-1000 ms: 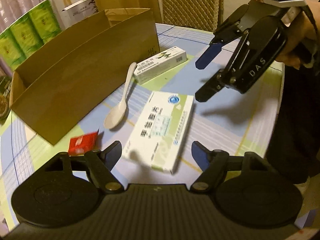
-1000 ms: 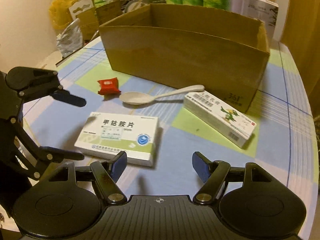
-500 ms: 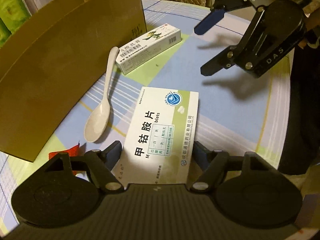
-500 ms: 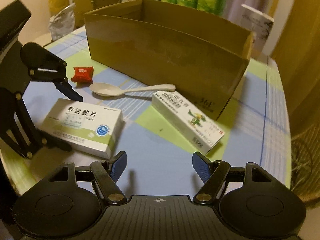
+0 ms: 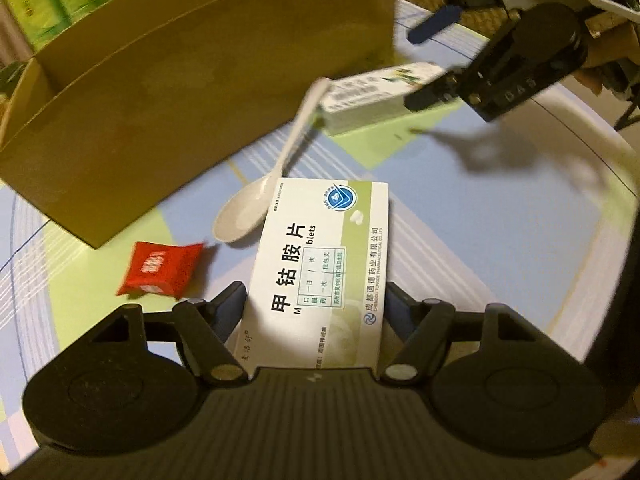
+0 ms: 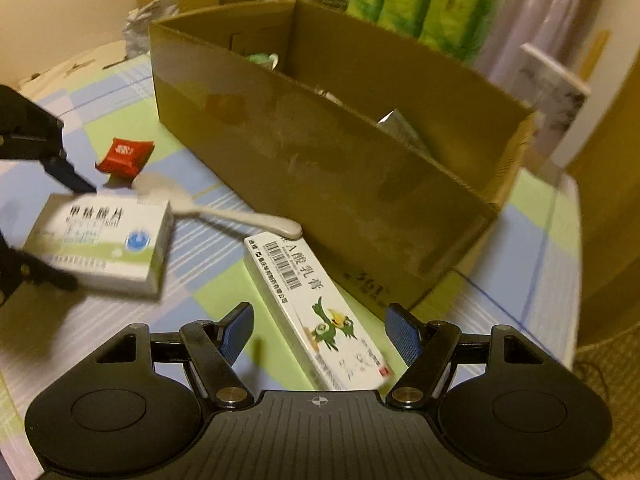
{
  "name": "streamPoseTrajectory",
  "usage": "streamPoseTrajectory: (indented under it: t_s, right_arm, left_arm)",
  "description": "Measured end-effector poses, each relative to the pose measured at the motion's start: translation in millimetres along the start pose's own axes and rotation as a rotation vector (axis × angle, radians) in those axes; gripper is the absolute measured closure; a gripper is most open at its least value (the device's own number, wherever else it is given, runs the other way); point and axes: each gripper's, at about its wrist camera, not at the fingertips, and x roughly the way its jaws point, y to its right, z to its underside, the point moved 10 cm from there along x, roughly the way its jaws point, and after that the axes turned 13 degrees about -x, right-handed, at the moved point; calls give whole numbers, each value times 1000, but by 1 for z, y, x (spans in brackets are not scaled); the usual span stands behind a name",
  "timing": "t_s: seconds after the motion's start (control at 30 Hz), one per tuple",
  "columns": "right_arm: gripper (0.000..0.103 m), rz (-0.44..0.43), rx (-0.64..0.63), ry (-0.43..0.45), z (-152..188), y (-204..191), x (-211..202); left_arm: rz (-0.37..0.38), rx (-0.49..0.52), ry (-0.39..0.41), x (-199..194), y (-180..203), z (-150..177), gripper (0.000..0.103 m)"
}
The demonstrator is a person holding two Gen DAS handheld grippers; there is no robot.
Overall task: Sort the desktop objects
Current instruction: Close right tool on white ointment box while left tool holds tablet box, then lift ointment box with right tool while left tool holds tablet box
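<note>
With a few things already in the cardboard box [image 6: 340,152] and four left on the surface [image 5: 500,248], the left tool [image 5: 314,308], jaws just closing, brackets the tablet box [image 5: 320,264], while the spread right tool [image 6: 320,334] straddles the ointment carton [image 6: 316,312]; spoon [image 5: 256,204], red sachet [image 5: 160,268] wait.

Checked tablecloth [image 6: 532,240] (blue and green) under cardboard box [image 6: 320,160], spoon [image 5: 256,204], red packet [image 5: 160,268], two medicine cartons [image 5: 324,256] [image 6: 316,312]
</note>
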Motion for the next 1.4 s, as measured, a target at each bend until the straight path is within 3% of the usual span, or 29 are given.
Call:
streamPoseTrajectory:
  t_s: [0.2,0.27,0.37,0.53,0.67,1.0,1.17,1.23,1.4]
  right_arm:
    - [39,-41,23,-72,9,-1,12]
    - [59,-45,52,-97,10,-4,6]
    - [67,-100,124,-112,12,-19,-8]
    - [67,-188,192,-96,18,-56,-33]
    - [58,-136,223,-59,15,-57,-40]
    - [56,-138,176,-59,9,-65,-21]
    - [57,-145,169,-78,9,-66,-10]
    - [67,-141,176,-84,9,-66,-10]
    - [68,-135,211,-98,13,-67,-15]
  left_arm:
    - [-16,-13,2,5,-6,-3,33]
    - [-13,-7,2,6,-6,-3,33]
    - [-5,-2,-2,7,-4,-4,33]
    - [20,19,-6,1,7,4,33]
    - [25,16,-7,1,6,6,33]
    - [43,18,18,2,10,-4,32]
    - [42,21,3,5,10,-4,34]
    - [41,24,2,5,11,-4,34]
    - [55,-7,11,1,11,-5,35]
